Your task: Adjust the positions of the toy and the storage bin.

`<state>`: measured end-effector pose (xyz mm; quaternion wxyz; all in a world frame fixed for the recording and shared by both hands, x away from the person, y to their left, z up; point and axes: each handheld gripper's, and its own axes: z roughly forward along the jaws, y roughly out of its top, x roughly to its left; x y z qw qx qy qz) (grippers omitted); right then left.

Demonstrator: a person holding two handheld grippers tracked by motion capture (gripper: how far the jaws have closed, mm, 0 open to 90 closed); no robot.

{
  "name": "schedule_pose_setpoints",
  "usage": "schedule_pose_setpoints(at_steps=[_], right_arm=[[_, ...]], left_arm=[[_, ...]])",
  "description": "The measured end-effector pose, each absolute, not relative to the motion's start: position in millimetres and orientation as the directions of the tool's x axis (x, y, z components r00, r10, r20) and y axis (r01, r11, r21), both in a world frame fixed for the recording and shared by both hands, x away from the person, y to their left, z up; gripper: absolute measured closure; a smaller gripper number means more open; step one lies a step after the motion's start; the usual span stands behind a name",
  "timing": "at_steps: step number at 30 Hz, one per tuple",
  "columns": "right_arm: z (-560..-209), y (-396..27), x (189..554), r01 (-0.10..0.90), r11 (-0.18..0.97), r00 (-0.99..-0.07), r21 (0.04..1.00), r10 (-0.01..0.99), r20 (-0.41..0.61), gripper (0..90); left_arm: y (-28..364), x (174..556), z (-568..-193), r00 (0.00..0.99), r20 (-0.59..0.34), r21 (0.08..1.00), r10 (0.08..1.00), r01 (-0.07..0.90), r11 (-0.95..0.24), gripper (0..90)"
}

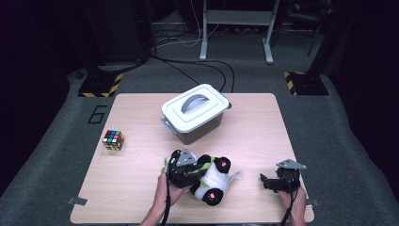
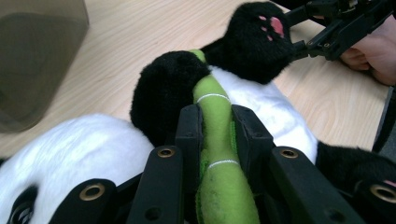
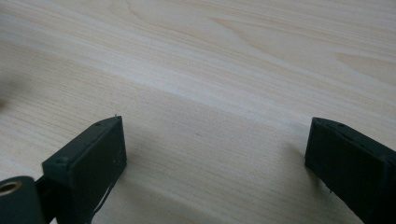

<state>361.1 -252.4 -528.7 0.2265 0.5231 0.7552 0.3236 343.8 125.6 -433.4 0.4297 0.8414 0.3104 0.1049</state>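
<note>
Plush panda (image 1: 214, 179): soft, light, squashy. Our left tongs (image 2: 217, 135) clamp its green bamboo stalk (image 2: 215, 116), a firm hold; right tongs (image 3: 212, 154) apart over desk (image 3: 210, 56).

One plush panda (image 1: 214, 179), one puzzle cube (image 1: 113, 140), one lidded box (image 1: 194, 113)

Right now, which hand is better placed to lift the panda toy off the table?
Left. The left gripper is already shut on the green bamboo stalk sewn to the panda toy. The right gripper sits open over bare table, apart from the toy.
</note>
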Motion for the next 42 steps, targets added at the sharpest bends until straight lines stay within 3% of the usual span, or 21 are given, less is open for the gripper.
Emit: schedule_pose_setpoints(at_steps=[17,42], right_arm=[[-528.8,-252.6,361.2,0.645,0.242,-0.349,0.725,0.937,-0.002,4.3],[-528.8,-252.4,361.2,0.645,0.239,-0.346,0.726,0.938,-0.002,4.2]], left_arm=[[156.8,325.9,-422.6,0.756,-0.046,0.797,0.653,0.422,-0.432,74.4],[240.4,311.1,-412.4,0.573,-0.035,0.833,0.819,0.469,-0.292,74.4]])
